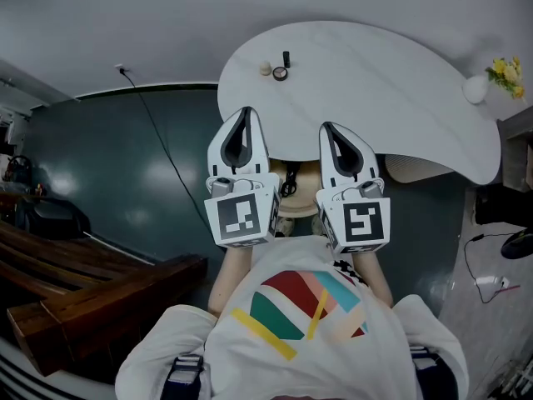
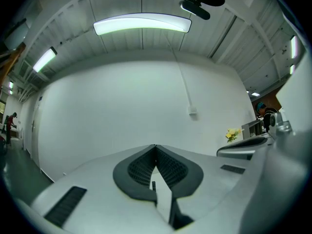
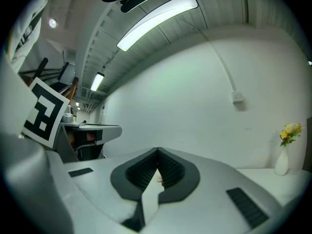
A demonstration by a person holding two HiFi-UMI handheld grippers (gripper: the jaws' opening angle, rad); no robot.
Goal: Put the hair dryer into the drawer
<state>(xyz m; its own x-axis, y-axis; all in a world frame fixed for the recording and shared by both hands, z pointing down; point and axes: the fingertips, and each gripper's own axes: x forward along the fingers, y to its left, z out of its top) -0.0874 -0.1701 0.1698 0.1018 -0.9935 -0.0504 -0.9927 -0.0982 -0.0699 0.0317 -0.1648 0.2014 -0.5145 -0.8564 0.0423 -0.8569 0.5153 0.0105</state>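
Head view: a white table (image 1: 375, 82) carried a vase (image 1: 475, 88) holding yellow flowers at its right end, and a pale ball (image 1: 265, 68), a black cylinder (image 1: 286, 58) and a dark ring (image 1: 280, 73) close together near its left end. The left tongs (image 1: 244, 111) and right tongs (image 1: 326, 127) were side by side. Only here did a black cable (image 1: 158, 140) and a wooden bench (image 1: 83, 298) show

Left gripper view: the tongs were pressed together on nothing, facing a white wall under a ceiling lamp (image 2: 141, 23)

Right gripper view: tongs likewise pressed together, empty; the vase stood upright. No view showed the hair dryer, so its direction could not be told
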